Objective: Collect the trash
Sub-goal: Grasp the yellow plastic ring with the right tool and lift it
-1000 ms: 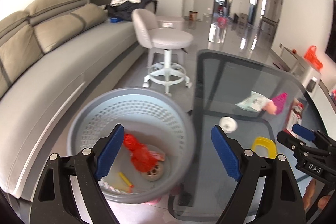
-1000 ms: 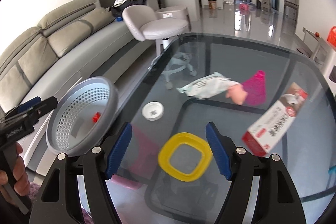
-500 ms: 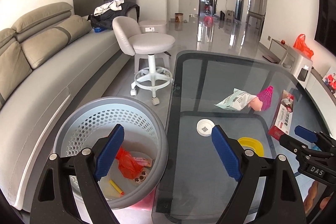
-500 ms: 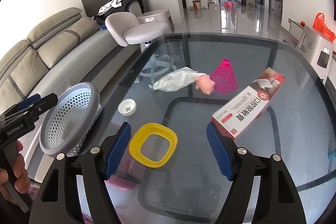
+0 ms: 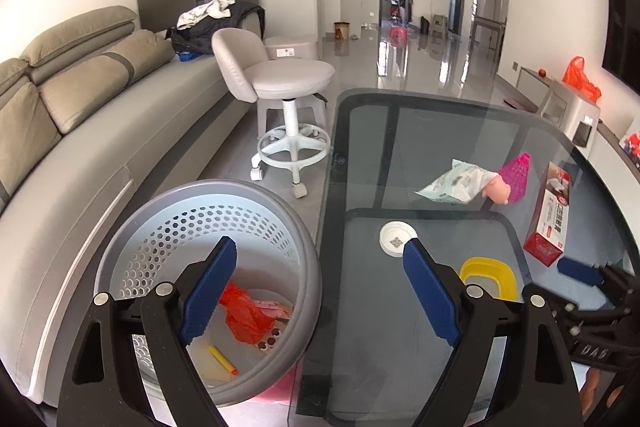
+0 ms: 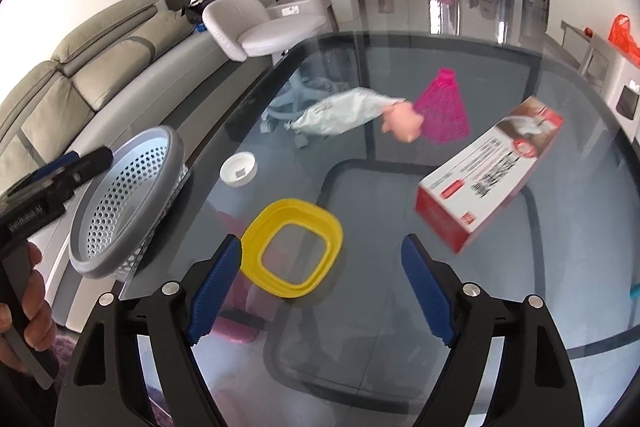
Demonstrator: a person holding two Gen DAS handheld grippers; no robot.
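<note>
A yellow ring-shaped lid (image 6: 292, 247), squarish with rounded corners and an open middle, lies flat on the glass desk (image 6: 400, 307) near its front edge, just ahead of the right gripper (image 6: 322, 291). That gripper's blue-padded fingers (image 6: 214, 289) stand wide and have just been opening; nothing is between them, and the yellow piece lies just beyond the left-hand finger's tip.

Five loose things lie on the desk: the yellow ring, one small round white cap (image 6: 238, 169) with a printed code on it, one crumpled pale wrapper (image 6: 340, 111), one pink mesh cone (image 6: 442, 109) with a flesh-coloured lump (image 6: 402, 123) at its side, and one long red-and-white carton (image 6: 488, 173) lying at an angle toward the right.

One grey perforated waste basket (image 5: 208, 195) stands on the floor against the desk's left edge. Inside it are a crumpled orange-red bag (image 5: 244, 315), a yellow stick (image 5: 222, 359) and some smaller scraps that are hard to make out. The left gripper (image 5: 316, 293) hovers over the basket's rim and the desk's edge, its fingers wide apart and empty. A hand (image 6: 28, 307) grips its handle in the right wrist view.

The desk is dark tinted glass with rounded corners, set in a bright living room with a glossy tiled floor. One long beige-grey sofa (image 5: 80, 131) runs along the left wall, and one white swivel stool (image 5: 280, 87) stands between sofa and desk.
</note>
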